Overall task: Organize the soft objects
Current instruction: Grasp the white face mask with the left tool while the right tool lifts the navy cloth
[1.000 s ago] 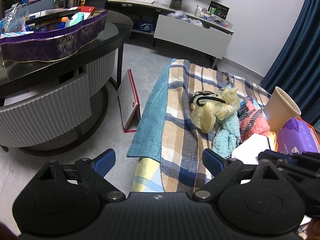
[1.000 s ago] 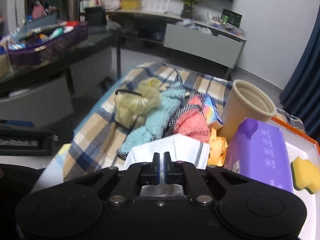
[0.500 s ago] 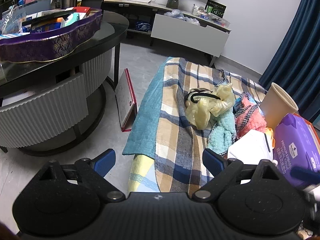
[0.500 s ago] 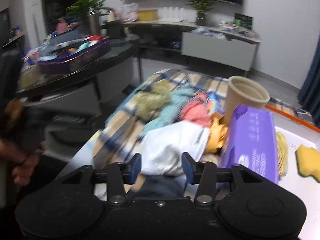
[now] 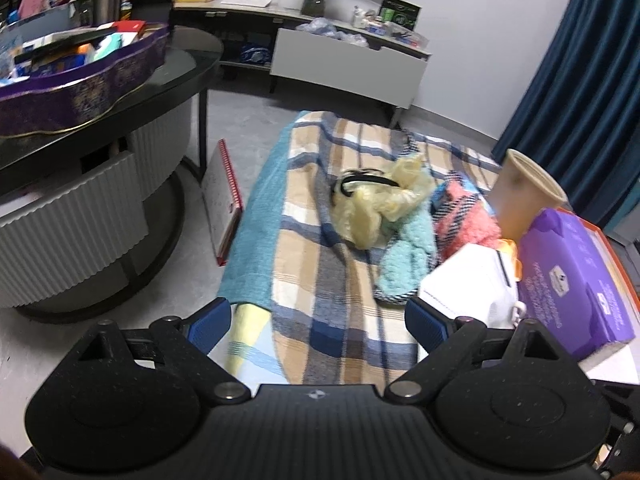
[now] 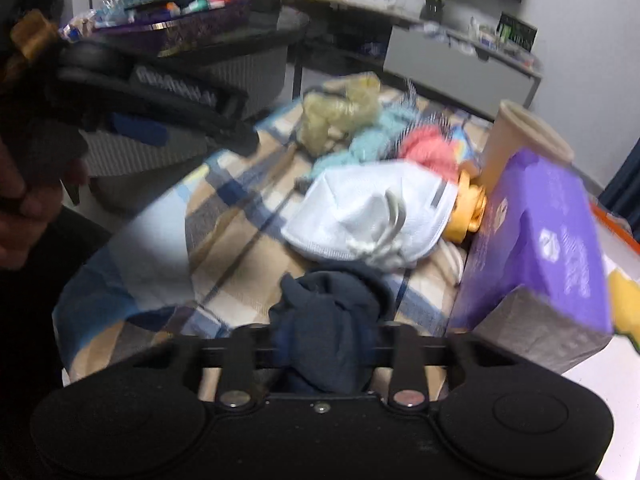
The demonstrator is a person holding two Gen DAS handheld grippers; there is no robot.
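Note:
Soft things lie in a pile on a plaid blanket [image 5: 320, 280]: yellow gloves [image 5: 380, 208], a light blue fuzzy sock [image 5: 408, 260], a pink fuzzy sock [image 5: 468, 220] and a white face mask [image 5: 468, 292]. My left gripper [image 5: 318, 316] is open and empty above the blanket's near end. In the right wrist view the mask [image 6: 368, 212] lies ahead, and a dark navy cloth [image 6: 332, 320] sits between the spread fingers of my right gripper [image 6: 324, 344], which is open. The left gripper [image 6: 160, 92] shows at the left there.
A purple wipes pack [image 5: 572, 276] and a beige paper cup [image 5: 524, 192] stand on the right by an orange-rimmed white tray [image 6: 616, 220]. A round dark table [image 5: 120, 92] with a purple tray stands left. A red-edged calendar [image 5: 224, 208] leans on the floor.
My right gripper has opened and let go of the white mask, then pulled back and lowered over the dark navy cloth. My left gripper has shifted slightly left and stayed open.

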